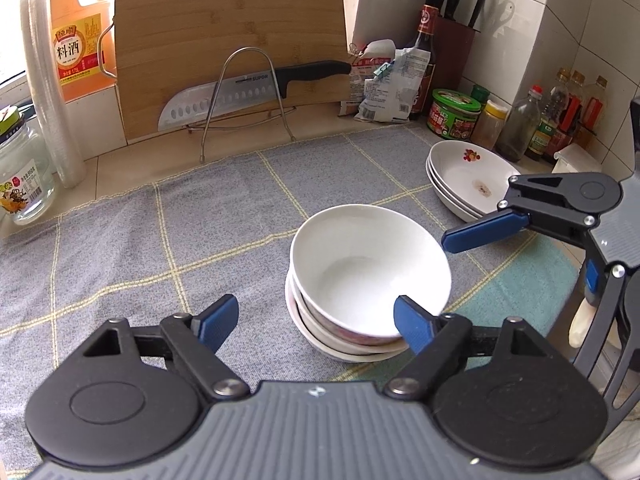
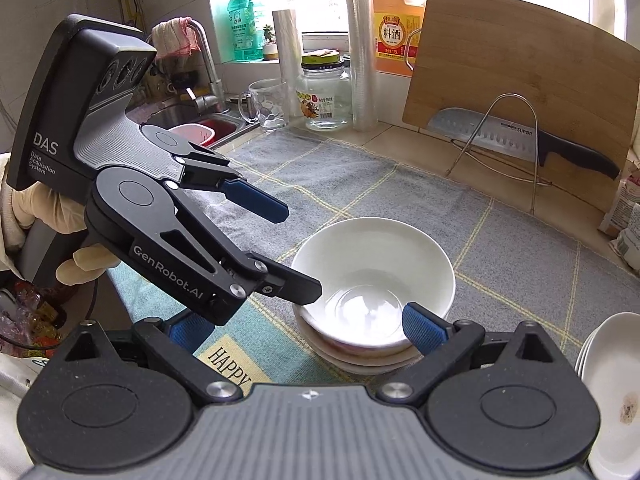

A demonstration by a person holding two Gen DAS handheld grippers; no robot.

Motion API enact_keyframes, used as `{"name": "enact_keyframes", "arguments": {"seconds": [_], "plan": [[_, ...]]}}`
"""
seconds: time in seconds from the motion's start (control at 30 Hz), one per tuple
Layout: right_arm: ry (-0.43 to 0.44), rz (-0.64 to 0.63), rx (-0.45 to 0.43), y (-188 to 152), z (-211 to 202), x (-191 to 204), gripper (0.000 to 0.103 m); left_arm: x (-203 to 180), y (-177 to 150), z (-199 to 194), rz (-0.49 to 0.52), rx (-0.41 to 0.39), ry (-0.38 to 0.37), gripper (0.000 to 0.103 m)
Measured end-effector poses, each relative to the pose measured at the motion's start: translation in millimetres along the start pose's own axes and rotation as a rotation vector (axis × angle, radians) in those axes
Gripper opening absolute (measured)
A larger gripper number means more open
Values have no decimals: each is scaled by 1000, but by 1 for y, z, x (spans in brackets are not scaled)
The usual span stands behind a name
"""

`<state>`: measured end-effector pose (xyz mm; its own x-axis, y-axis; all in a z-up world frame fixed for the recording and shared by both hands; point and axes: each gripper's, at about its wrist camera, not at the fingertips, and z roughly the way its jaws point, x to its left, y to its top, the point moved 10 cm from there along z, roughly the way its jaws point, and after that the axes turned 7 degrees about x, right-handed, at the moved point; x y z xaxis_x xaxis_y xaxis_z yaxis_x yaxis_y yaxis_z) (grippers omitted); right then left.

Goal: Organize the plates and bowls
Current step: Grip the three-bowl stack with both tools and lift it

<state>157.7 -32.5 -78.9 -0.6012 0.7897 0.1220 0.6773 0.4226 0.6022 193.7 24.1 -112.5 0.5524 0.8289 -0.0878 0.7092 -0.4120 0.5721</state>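
Both tongs, left (image 1: 316, 322) and right (image 2: 308, 330), tilt down, wide and empty, beside the bowls (image 1: 370, 276); only the right view shows the sink (image 2: 192, 124).

white bowls (image 1: 370, 268) nested upright; white plates (image 1: 468, 178) stacked near.

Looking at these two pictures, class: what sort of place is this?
Most likely a home kitchen counter: a cutting board with a knife, a sink, and stacked bowls.
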Motion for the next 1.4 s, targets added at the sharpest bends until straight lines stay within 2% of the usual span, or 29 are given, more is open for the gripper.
{"name": "enact_keyframes", "arguments": {"seconds": [0.2, 0.3, 0.53, 0.63, 0.77, 1.0, 1.1, 1.17, 1.3, 1.4], "plan": [[-41, 27, 18, -10, -6, -24, 103, -8, 3, -13, 8, -63, -9, 93], [-32, 17, 40, -24, -3, -34, 103, -15, -6, -18, -7, -56, 31, 95], [-37, -47, 120, -49, 31, -66, 103, -28, -41, 7, -67, 52, 152, 96], [-84, -102, 139, -54, 45, -76, 103, -30, -53, 23, -86, 86, 173, 96], [-76, -129, 168, -63, 58, -81, 103, -28, -57, 45, -93, 132, 155, 96], [-81, -122, 197, -69, 69, -83, 103, -27, -54, 77, -4, 181, 84, 96], [-73, -118, 200, -70, 69, -85, 103, -25, -54, 80, 24, 187, 70, 102], [-74, -116, 194, -71, 69, -85, 103, -26, -56, 83, 87, 185, 85, 103], [-77, -110, 164, -72, 67, -85, 103, -27, -54, 84, 114, 170, 66, 103], [-87, -95, 178, -72, 67, -86, 103, -28, -53, 85, 145, 154, 49, 103]]}}
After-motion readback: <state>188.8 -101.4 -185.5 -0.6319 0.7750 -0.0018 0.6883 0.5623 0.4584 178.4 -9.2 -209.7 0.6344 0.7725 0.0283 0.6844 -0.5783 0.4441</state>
